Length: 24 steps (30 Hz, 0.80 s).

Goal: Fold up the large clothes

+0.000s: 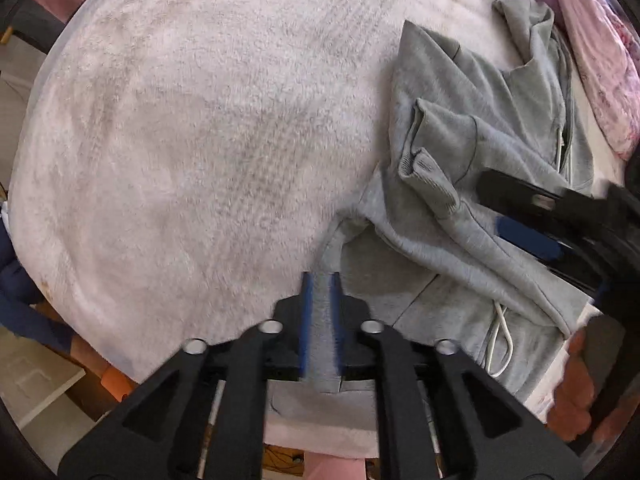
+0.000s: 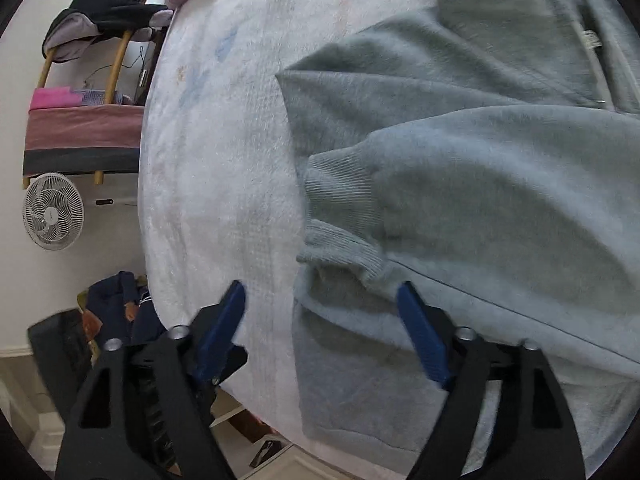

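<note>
A grey hoodie lies crumpled on the right side of a bed covered by a white fleecy blanket. One sleeve is folded across it, its ribbed cuff pointing left. My left gripper points straight down at the hoodie's near edge. A strip of grey cloth sits in the narrow gap between its pads, which are slightly apart. My right gripper hovers over the hoodie from the right. In the right wrist view this gripper stands wide open just short of the cuff, with the hoodie beyond and nothing gripped.
A pink floral quilt is bunched at the bed's far right. A white drawstring lies loose on the hoodie. Beside the bed are a white fan, a chair draped with dark clothes and navy clothes on the floor.
</note>
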### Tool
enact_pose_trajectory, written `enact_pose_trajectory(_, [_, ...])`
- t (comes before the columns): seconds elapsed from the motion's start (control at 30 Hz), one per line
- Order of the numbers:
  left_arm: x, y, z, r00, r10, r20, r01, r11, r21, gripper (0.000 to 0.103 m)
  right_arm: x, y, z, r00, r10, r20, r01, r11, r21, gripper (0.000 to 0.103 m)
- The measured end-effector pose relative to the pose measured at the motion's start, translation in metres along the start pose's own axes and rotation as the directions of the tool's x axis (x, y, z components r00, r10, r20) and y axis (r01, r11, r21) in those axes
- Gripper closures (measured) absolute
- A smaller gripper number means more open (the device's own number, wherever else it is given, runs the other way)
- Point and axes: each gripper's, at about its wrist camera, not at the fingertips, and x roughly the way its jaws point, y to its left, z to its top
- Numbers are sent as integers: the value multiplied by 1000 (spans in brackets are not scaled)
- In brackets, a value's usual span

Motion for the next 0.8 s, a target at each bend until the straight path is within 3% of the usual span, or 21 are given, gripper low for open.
enact_pose_trajectory(0.03, [1,-6,1,1000,2,0,-2,1000,15,75,-14,-6,-4,999,-17,30,17,1000,-1,21])
enact_pose_trajectory(0.2, [-3,-62,11,998,-30,47,23,990,136,74,-79,-65,-21,984,-101,145,90,993,77,21])
enact_pose_trajectory(0.3, [1,-97,22,997,-41,68,27,980,195,74,-114,-104,-26,957,-223,188,204,972,114,25])
enact_pose_trajectory(0.37, [6,-118,30,995,-61,83,40,972,230,74,-133,-128,-23,930,-287,228,264,956,125,47])
enact_pose_trajectory(0.47, [19,-153,45,988,-93,120,54,955,292,74,-141,-150,-11,921,-282,267,267,959,94,74])
enact_pose_trajectory(0.6, [58,-175,71,990,-16,138,-28,948,317,74,-119,-164,15,927,-269,262,270,962,32,82])
enact_pose_trajectory(0.63, [72,-172,76,994,1,112,-35,951,307,74,-109,-172,21,918,-312,244,314,949,31,87])
enact_pose_trajectory(0.7, [78,-161,80,993,-57,105,26,962,273,74,-99,-205,28,898,-395,194,384,919,90,101])
enact_pose_trajectory(0.77, [73,-153,79,992,-72,101,41,960,276,76,-110,-247,22,925,-323,198,283,937,206,103])
enact_pose_trajectory(0.8, [72,-149,78,993,-44,108,11,958,286,80,-118,-261,18,928,-309,208,256,935,245,103])
